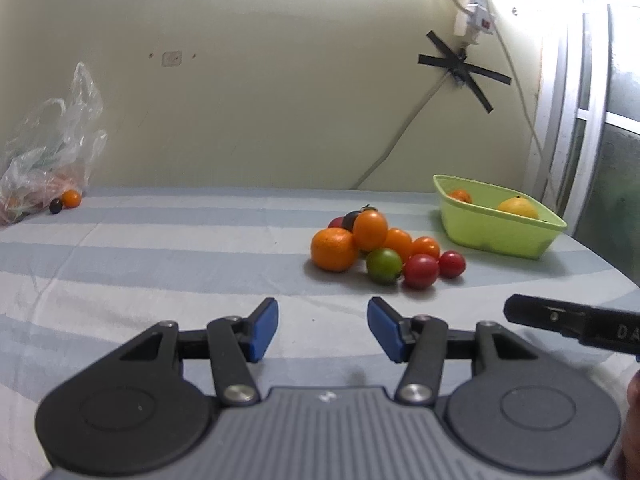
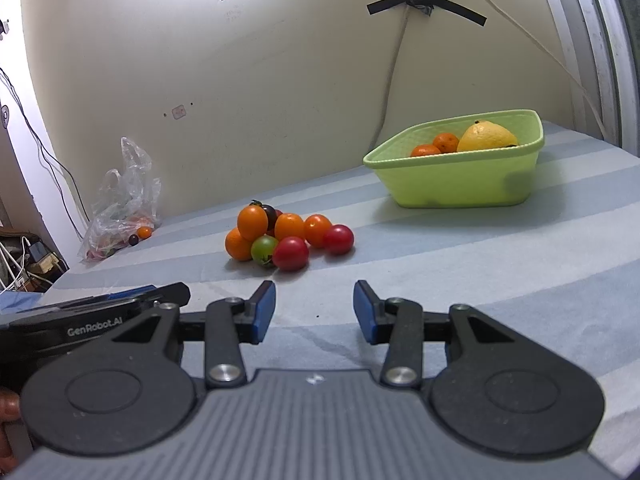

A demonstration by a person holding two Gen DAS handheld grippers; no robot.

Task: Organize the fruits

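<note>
A pile of fruit (image 1: 376,248) lies on the striped sheet: a mandarin (image 1: 334,249), orange tomatoes, a green tomato (image 1: 384,265), two red tomatoes (image 1: 420,271) and a dark one. The same pile (image 2: 288,236) shows in the right wrist view. To its right stands a green basket (image 1: 500,236) (image 2: 460,184) holding a yellow fruit (image 2: 486,136) and two small orange ones. My left gripper (image 1: 323,320) is open and empty, short of the pile. My right gripper (image 2: 314,304) is also open and empty, just in front of the pile, and its side (image 1: 560,320) shows at the left wrist view's right edge.
A clear plastic bag (image 1: 52,152) (image 2: 124,196) with produce lies at the far left by the wall, a small orange tomato (image 1: 71,198) and a dark one (image 1: 56,206) beside it. Taped cables run down the wall behind the basket. The bed's left edge drops to cluttered wires (image 2: 28,264).
</note>
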